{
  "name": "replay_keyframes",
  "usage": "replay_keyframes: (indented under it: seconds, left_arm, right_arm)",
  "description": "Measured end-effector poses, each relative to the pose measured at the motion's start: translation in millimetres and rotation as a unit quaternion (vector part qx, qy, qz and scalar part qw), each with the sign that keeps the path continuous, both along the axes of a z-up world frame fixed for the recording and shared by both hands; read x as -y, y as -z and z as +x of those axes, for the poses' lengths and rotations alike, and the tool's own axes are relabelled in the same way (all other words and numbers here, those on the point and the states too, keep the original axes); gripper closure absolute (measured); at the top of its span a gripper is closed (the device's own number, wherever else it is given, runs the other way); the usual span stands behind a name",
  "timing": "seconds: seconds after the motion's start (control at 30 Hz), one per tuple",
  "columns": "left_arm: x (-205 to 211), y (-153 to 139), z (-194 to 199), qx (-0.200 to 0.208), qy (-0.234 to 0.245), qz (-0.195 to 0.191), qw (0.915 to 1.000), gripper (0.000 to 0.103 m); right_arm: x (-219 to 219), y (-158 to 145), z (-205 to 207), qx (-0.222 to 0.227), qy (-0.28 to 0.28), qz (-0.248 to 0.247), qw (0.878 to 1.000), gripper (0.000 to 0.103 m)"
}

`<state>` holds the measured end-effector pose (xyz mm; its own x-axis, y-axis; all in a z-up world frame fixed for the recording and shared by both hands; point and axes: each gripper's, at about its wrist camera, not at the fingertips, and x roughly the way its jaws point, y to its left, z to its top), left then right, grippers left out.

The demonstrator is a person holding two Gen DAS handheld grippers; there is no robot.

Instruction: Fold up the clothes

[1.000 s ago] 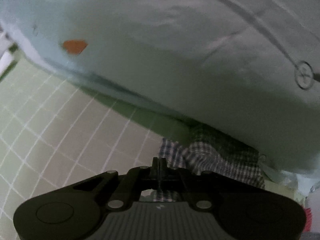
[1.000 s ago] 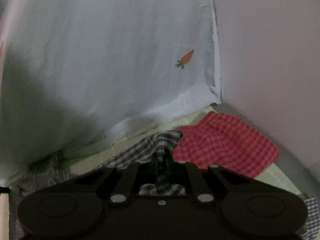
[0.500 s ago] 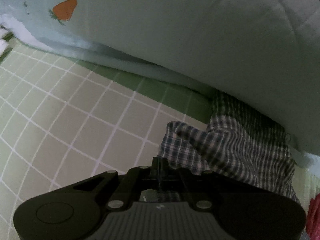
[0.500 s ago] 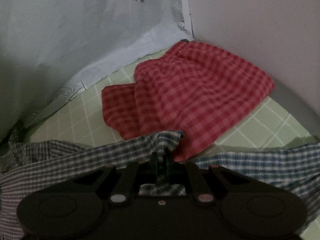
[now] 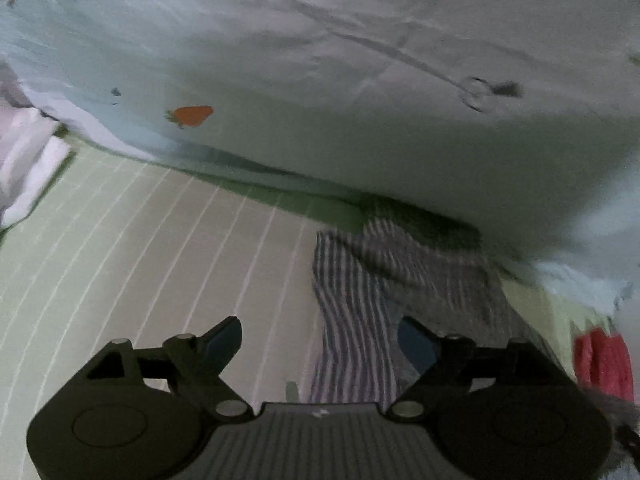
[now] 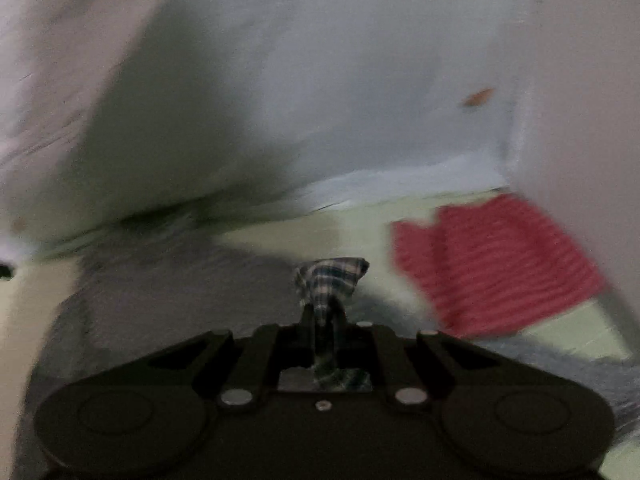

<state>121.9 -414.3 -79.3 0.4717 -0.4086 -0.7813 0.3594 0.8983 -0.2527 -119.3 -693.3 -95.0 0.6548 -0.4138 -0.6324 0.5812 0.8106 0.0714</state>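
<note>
A blue-and-white checked cloth (image 5: 384, 292) lies on the green gridded sheet (image 5: 140, 248). My left gripper (image 5: 320, 340) is open just above it, with the cloth's left edge between the blue-padded fingers (image 5: 224, 338). My right gripper (image 6: 324, 312) is shut on a corner of the same checked cloth (image 6: 332, 276), which bunches up past the fingertips. The rest of the cloth (image 6: 168, 300) spreads blurred to the left. A red checked cloth (image 6: 496, 264) lies to the right and shows at the right edge of the left wrist view (image 5: 600, 364).
A pale quilt with carrot prints (image 5: 360, 80) rises behind the cloths and fills the upper part of both views (image 6: 280, 100). A plain wall (image 6: 580, 120) stands at the right. White folded fabric (image 5: 28, 168) lies at the far left.
My left gripper has opened and let go of the checked cloth. My right gripper keeps its hold and has swung, so the red cloth now sits to the right.
</note>
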Motion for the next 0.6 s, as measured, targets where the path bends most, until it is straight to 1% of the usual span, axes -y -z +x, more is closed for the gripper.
replay_keyframes:
  seconds: [0.07, 0.1, 0.13, 0.17, 0.2, 0.23, 0.27, 0.3, 0.33, 0.4, 0.43, 0.47, 0.5, 0.6]
  left_arm:
    - [-9, 0, -30, -0.007, 0.009, 0.002, 0.9999, 0.016]
    - [-13, 0, -44, -0.010, 0.014, 0.002, 0.9998, 0.016]
    - [-18, 1, -59, -0.013, 0.019, 0.003, 0.9997, 0.016]
    - [-22, 1, -74, -0.017, 0.024, 0.004, 0.9996, 0.016]
    - [-27, 1, -89, -0.020, 0.028, 0.005, 0.9994, 0.016]
    - [-31, 1, -104, -0.023, 0.033, 0.005, 0.9992, 0.016]
    - [-33, 2, -117, -0.023, 0.040, 0.007, 0.9989, 0.014]
    - [-33, 3, -129, -0.021, 0.048, 0.010, 0.9986, 0.013]
    - [-32, 4, -139, -0.020, 0.056, 0.011, 0.9982, 0.011]
    - [-25, 7, -153, -0.022, 0.068, 0.012, 0.9974, 0.007]
    - [-22, 9, -159, -0.024, 0.074, 0.012, 0.9969, 0.006]
    - [-17, 10, -165, -0.025, 0.078, 0.010, 0.9966, 0.006]
    - [-12, 11, -171, -0.026, 0.082, 0.007, 0.9963, 0.006]
    - [11, 15, -186, -0.025, 0.103, 0.003, 0.9944, 0.005]
  right_arm:
    - [-27, 16, -2, -0.025, -0.032, 0.021, 0.999, 0.093]
    - [-38, 28, -5, -0.042, -0.036, 0.040, 0.998, 0.089]
    - [-45, 39, -9, -0.057, -0.032, 0.068, 0.996, 0.081]
    - [-50, 46, -17, -0.059, -0.023, 0.099, 0.993, 0.078]
    - [-54, 53, -26, -0.060, -0.014, 0.130, 0.990, 0.066]
    - [-58, 59, -35, -0.061, -0.006, 0.161, 0.985, 0.050]
    - [-58, 61, -46, -0.052, 0.002, 0.179, 0.982, 0.043]
    - [-58, 63, -57, -0.043, 0.009, 0.195, 0.980, 0.032]
    - [-58, 63, -67, -0.037, 0.014, 0.198, 0.979, 0.021]
    - [-54, 59, -84, -0.029, 0.027, 0.185, 0.982, 0.012]
    - [-52, 56, -93, -0.023, 0.031, 0.172, 0.984, 0.003]
    - [-49, 53, -101, -0.017, 0.035, 0.159, 0.987, 0.000]
    - [-46, 50, -109, -0.010, 0.039, 0.145, 0.989, 0.000]
    - [-32, 49, -133, -0.012, 0.058, 0.113, 0.992, 0.000]
